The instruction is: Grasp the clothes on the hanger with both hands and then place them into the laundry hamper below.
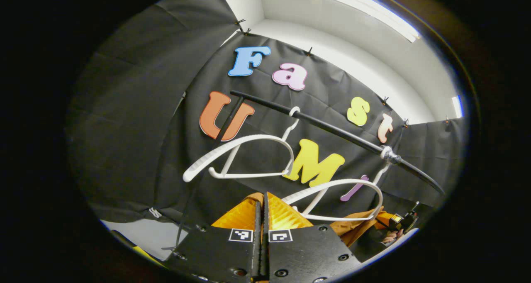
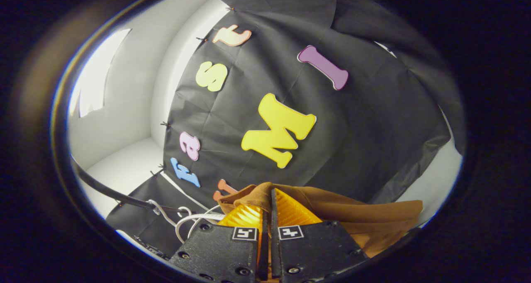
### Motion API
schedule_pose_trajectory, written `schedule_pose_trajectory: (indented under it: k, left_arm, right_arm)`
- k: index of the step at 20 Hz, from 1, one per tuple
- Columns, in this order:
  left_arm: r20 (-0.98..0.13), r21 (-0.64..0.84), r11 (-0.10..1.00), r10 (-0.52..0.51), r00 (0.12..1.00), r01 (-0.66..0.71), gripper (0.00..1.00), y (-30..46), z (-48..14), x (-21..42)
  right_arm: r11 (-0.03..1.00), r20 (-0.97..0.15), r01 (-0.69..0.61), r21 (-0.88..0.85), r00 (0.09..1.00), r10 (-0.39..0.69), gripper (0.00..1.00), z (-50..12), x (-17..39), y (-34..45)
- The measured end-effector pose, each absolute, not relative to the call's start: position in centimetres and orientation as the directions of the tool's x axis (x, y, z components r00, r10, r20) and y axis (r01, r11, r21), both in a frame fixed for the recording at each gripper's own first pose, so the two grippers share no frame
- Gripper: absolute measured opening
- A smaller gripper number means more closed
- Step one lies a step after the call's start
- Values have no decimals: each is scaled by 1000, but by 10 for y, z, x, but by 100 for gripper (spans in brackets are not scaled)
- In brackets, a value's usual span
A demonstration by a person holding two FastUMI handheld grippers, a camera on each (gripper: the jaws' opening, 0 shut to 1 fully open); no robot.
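the left tongs [image 1: 261,210] and right tongs [image 2: 269,206] are both narrow, each pinching the brown garment [image 2: 352,212], which is off the two bare white hangers [image 1: 244,158] on the black rail [image 1: 332,129]. the hamper below is unseen. judged risk: a thin pinch lets the cloth slip, or trailing fabric snags a hanger and drags it down.

2 hangers [image 1: 244,158] on rail [image 1: 332,129]
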State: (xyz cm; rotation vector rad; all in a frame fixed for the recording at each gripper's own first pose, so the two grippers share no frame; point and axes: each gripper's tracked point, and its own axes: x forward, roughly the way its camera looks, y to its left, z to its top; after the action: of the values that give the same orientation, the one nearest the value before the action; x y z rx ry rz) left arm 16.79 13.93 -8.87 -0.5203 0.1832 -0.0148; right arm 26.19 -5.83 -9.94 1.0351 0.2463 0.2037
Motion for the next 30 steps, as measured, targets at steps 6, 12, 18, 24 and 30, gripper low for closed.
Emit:
schedule_pose_trajectory:
  k: [6,12,18,24,30]
  left_arm:
    - [-226,-528,847,-80,971,-53,0,138,-125,159]
    - [-243,-539,841,-109,964,-41,0,127,-138,154]
    - [-245,-547,837,-159,956,-1,0,107,-146,142]
    - [-226,-555,830,-210,951,52,0,83,-143,132]
    - [-195,-558,821,-274,942,123,0,58,-137,118]
  right_arm:
    - [486,-127,-17,874,956,263,6,-110,262,-75]
    - [492,-186,35,870,947,262,6,-139,250,-78]
    - [486,-236,68,871,927,293,6,-166,231,-64]
    - [511,-263,60,857,905,335,6,-174,207,-44]
    - [564,-283,15,826,876,391,6,-171,179,-12]
